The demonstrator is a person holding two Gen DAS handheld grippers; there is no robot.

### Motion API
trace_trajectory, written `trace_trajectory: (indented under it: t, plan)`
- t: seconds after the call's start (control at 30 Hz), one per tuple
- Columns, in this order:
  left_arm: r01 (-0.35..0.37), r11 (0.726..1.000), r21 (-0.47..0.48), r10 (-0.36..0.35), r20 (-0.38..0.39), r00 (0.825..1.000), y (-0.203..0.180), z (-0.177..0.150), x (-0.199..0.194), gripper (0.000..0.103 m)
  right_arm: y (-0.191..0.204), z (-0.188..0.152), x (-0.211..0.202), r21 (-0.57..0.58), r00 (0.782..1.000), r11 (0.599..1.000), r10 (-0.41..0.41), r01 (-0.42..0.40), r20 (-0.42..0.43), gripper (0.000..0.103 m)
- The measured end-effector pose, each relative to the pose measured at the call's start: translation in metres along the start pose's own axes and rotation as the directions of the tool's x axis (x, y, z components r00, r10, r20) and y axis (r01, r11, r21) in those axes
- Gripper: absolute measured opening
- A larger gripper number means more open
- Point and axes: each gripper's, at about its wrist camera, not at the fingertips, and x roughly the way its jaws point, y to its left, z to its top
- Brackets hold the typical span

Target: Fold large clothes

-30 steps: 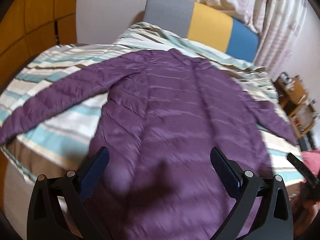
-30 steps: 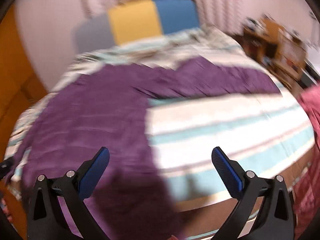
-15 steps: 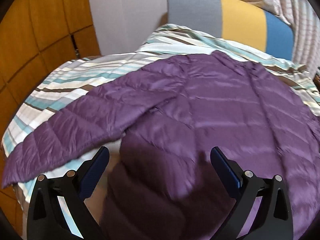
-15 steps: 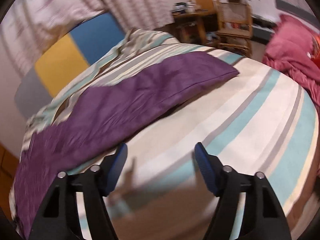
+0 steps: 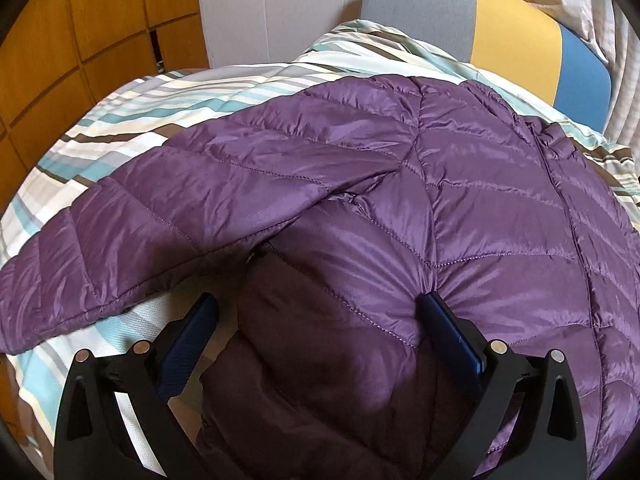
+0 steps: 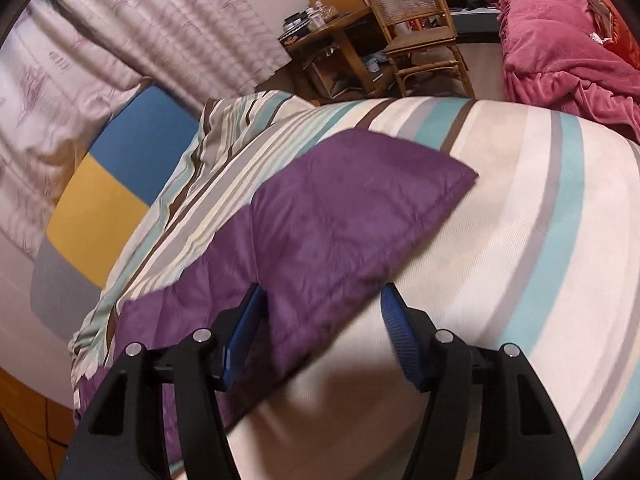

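A purple quilted jacket (image 5: 480,184) lies spread on a striped bed (image 5: 120,112). In the left wrist view one sleeve (image 5: 180,220) stretches out to the left. My left gripper (image 5: 318,300) is open wide, low over the jacket's side just below that sleeve; its right finger (image 5: 444,320) dents the fabric and its left finger hangs over the sheet. In the right wrist view the other sleeve (image 6: 352,200) lies flat on the bed (image 6: 520,240). My right gripper (image 6: 323,292) straddles this sleeve's lower edge, jaws closing, the sleeve between them, the right pad clear of it.
A grey, yellow and blue headboard (image 5: 516,32) stands at the bed's far end, with curtains (image 6: 140,32) behind it. Wooden wardrobe panels (image 5: 80,40) line the left. A wooden desk and cane chair (image 6: 420,36) and a pink blanket (image 6: 560,48) lie beyond the bed.
My left gripper has moved left and down to the jacket's side under the sleeve. My right gripper has swung and rolled onto the other sleeve, and its jaws have narrowed.
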Motion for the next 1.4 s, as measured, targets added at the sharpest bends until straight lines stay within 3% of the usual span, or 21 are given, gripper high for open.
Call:
trace_trajectory:
  t: [0.03,0.17,0.27,0.37,0.53,0.77,0.87,1.07,1.17,1.4]
  plan:
    - [-0.006,1.000,0.006,0.006,0.000,1.000,-0.002,0.000,0.000,0.100,0.000,0.003,0.002,0.002,1.000,1.000,-0.005,0.005,0.003,0.054]
    - [-0.008,1.000,0.016,0.008,-0.001,1.000,-0.004,0.000,0.001,0.100,0.005,0.013,0.009,-0.030,0.999,0.999,-0.043,0.044,0.013,0.030]
    - [-0.003,1.000,0.008,0.003,0.009,1.000,-0.004,-0.001,0.001,0.100,0.028,0.013,0.011,-0.149,0.996,0.985,-0.084,0.088,0.032,0.014]
    - [-0.001,1.000,0.000,0.001,0.024,1.000,-0.001,-0.002,0.000,0.100,0.063,0.002,0.000,-0.302,0.990,0.946,-0.091,0.120,0.106,0.012]
    - [0.021,1.000,-0.018,-0.020,0.027,0.999,0.003,-0.003,0.000,0.100,0.135,-0.045,-0.027,-0.563,0.977,0.815,-0.020,0.140,0.214,0.012]
    - [0.036,0.999,-0.028,-0.035,0.030,0.999,0.005,-0.004,0.000,0.100,0.195,-0.111,-0.048,-0.666,0.983,0.745,0.106,0.023,0.152,0.010]
    - [0.041,0.999,-0.031,-0.040,0.030,0.999,0.005,-0.004,0.000,0.100,0.229,-0.147,-0.055,-0.734,0.980,0.678,0.167,-0.032,0.111,0.010]
    - [0.051,0.998,-0.036,-0.050,0.032,0.998,0.007,-0.004,0.000,0.100,0.298,-0.242,-0.070,-0.900,0.962,0.428,0.271,-0.083,0.040,0.010]
    - [0.055,0.998,-0.038,-0.054,0.033,0.998,0.007,-0.004,0.000,0.100,0.321,-0.283,-0.067,-0.939,0.953,0.324,0.303,-0.118,-0.016,0.010]
    - [0.060,0.997,-0.041,-0.059,0.035,0.998,0.008,-0.005,0.000,0.100,0.356,-0.365,-0.062,-0.968,0.921,0.145,0.364,-0.205,-0.140,0.010]
